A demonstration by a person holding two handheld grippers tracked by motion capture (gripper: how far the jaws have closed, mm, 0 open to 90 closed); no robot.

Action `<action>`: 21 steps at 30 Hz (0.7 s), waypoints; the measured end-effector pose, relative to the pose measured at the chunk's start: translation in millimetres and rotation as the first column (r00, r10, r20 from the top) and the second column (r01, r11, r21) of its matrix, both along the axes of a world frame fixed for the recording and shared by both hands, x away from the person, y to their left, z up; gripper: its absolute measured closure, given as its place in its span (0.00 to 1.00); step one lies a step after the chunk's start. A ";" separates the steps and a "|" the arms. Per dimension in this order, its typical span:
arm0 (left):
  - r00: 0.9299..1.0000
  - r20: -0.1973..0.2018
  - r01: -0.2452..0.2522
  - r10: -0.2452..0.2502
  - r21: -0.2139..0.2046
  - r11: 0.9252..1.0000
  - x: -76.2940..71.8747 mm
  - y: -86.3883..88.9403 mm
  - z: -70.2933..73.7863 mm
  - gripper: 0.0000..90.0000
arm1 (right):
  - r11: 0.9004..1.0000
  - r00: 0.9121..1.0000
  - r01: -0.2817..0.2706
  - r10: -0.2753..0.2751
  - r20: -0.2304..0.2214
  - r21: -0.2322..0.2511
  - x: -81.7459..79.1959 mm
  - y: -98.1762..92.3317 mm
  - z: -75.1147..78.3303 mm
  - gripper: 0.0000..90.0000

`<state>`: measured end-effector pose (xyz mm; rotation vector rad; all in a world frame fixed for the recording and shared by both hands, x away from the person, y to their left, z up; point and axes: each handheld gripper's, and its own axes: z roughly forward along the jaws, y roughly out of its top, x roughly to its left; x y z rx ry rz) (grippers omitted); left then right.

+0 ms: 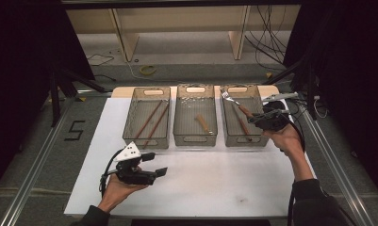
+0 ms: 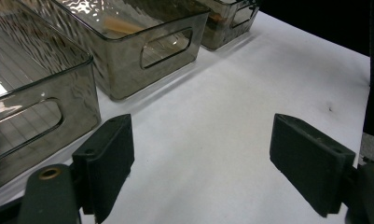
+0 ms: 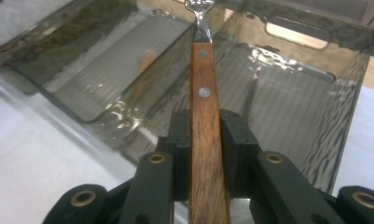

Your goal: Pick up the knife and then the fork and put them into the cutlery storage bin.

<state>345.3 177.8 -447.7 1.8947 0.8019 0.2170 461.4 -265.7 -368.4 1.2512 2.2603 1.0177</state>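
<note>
three clear bins stand side by side on the far part of a white sheet (image 1: 205,179) on the table. the left bin (image 1: 147,140) holds two long brown sticks lying slantwise. the middle bin (image 1: 195,138) holds one short wooden-handled piece near its centre. the right bin (image 1: 226,132) has another wooden-handled utensil lying lengthwise on its floor.

a fork (image 1: 237,105) with a wooden handle is clamped in the right gripper (image 1: 256,117), which a hand holds at the right bin's right edge. in the right gripper view the two black pads press on either side of the handle (image 3: 205,135), and the fork runs straight out from them, its metal end pointing over the right bin toward the far left. the fork hangs above that bin, clear of its floor.

the left gripper (image 1: 156,165) is near the person, over bare sheet, in front of the left bin. its jaws stand wide apart with nothing between them.
</note>
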 end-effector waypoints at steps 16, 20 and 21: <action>1.000 0.003 -0.012 0.012 -0.015 1.000 -2.3 1.9 -4.6 0.23 | 0.996 0.996 0.075 -0.077 -0.044 -0.039 26.0 -1.0 -17.1 0.84; 1.000 -0.002 -0.015 0.015 -0.020 1.000 -2.4 1.9 -5.8 0.23 | 0.995 0.994 0.086 -0.090 -0.056 -0.055 32.9 1.5 -20.3 0.84; 1.000 -0.005 -0.014 0.014 -0.021 1.000 -2.3 1.7 -6.1 0.23 | 0.995 0.994 0.088 -0.091 -0.059 -0.056 33.9 2.4 -20.1 0.84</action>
